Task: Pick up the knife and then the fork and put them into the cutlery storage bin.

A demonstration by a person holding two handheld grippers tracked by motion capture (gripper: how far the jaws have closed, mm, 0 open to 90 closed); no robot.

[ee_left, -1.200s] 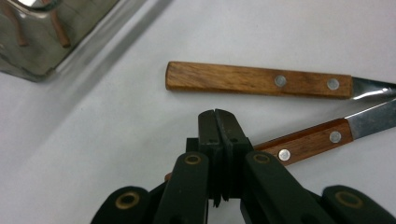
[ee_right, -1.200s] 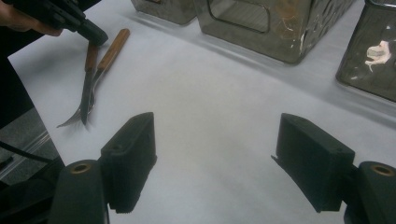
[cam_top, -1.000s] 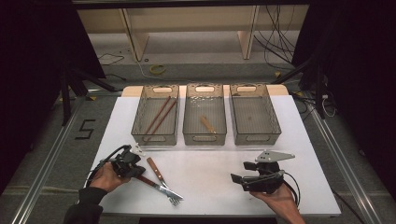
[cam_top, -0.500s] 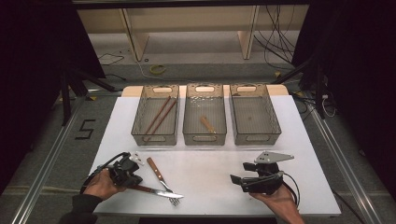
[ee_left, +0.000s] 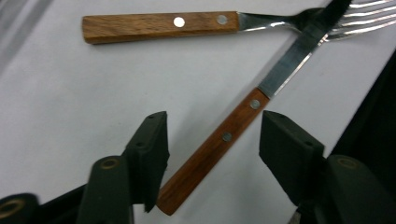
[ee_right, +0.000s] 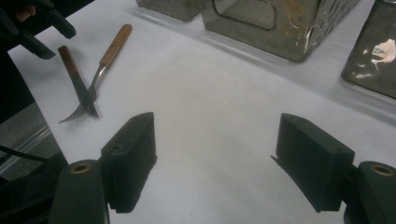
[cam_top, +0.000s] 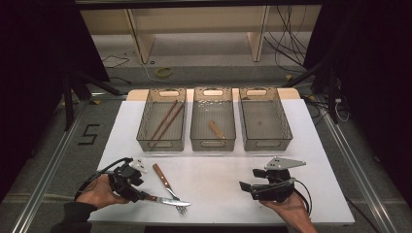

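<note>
The knife point(ee_left: 219, 144) lies near the worktop's front left corner, its blade crossing over the fork point(ee_left: 196, 25). Its wooden handle lies between the left gripper's point(ee_left: 212, 140) jaws, which have just been opening and do not press it. The right gripper point(ee_right: 215, 158) gapes wide over bare worktop point(cam_top: 218, 170) near the front edge.

Wooden-handled knife point(ee_left: 243, 121) lying flat near the white table's front left edge, two rivets in its handle, steel blade crossing over the fork point(ee_left: 196, 23) (also wood-handled, riveted), tines and blade tip overlapping, handles splaying apart.
</note>
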